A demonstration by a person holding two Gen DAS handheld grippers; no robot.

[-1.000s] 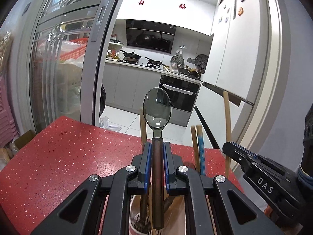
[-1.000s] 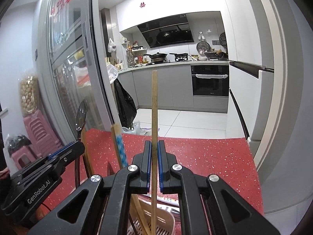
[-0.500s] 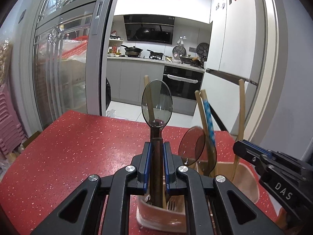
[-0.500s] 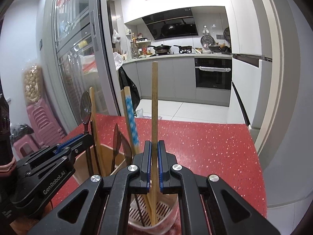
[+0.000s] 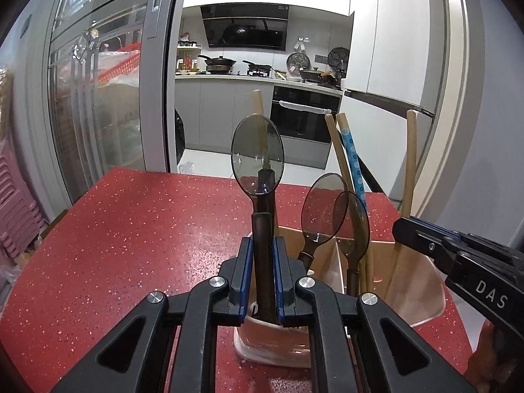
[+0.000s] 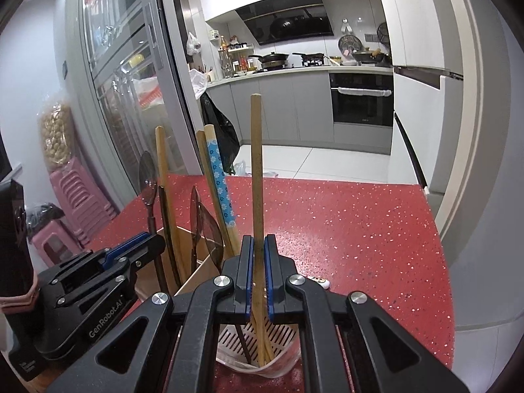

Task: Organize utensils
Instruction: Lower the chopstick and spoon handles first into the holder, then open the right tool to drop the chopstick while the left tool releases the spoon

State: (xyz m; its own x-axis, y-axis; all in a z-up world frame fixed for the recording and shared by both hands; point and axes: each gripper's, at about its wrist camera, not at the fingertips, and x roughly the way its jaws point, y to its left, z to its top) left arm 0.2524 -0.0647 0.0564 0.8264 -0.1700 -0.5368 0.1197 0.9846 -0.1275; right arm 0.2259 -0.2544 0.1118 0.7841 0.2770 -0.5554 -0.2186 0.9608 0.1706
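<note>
My left gripper is shut on the dark handle of a translucent grey spoon, held upright with its lower end inside the pink utensil holder. My right gripper is shut on a wooden chopstick, upright with its tip down in the holder's slotted compartment. Two more grey spoons and several chopsticks, one with a blue flowered band, stand in the holder. The right gripper also shows at the right of the left wrist view, and the left gripper shows in the right wrist view.
The holder stands on a red speckled table, near its right edge. A glass sliding door is at the left, pink stools beside the table, a kitchen beyond. A dark object stands at the right wrist view's left edge.
Both grippers have come down with their utensils. The spoon's handle and the chopstick's tip now sit deeper in the holder, and more of the holder shows in both views.
</note>
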